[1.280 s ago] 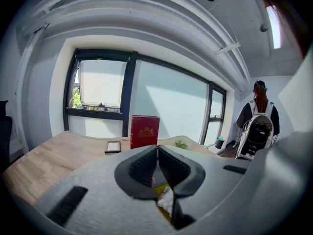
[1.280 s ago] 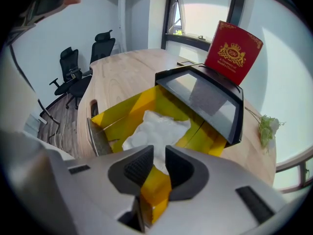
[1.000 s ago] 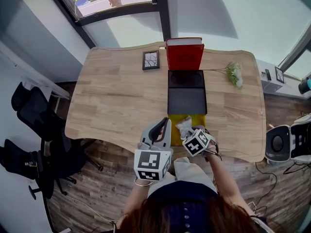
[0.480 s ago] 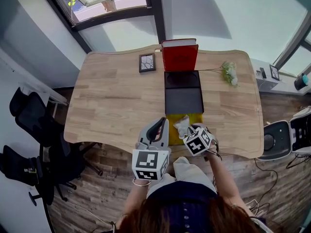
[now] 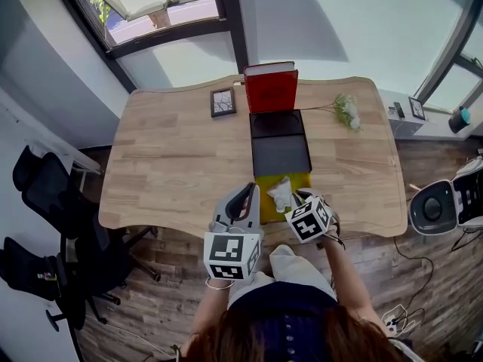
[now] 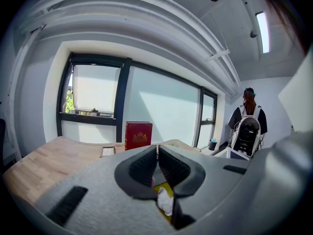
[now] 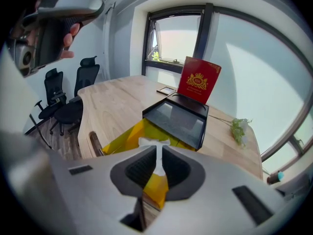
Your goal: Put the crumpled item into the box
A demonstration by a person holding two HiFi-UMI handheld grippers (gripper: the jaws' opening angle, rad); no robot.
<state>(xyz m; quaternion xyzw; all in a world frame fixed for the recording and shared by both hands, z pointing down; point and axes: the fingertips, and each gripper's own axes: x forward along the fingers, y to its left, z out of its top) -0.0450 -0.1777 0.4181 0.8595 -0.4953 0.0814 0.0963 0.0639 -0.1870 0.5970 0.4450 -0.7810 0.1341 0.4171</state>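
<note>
A wooden worktop stands by big windows. At its near edge the right gripper jaws pinch the crumpled item over the yellow box. The left gripper jaws are pressed together.

tabletop bare at left, red case upright behind black tray

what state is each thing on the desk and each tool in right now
box: open
red lid: standing upright behind the box
crumpled paper: pinched by the right tool, over the yellow sheet
right tool: shut on the crumpled paper
left tool: shut, empty
picture frame: lying flat
flowers: lying on their side
</note>
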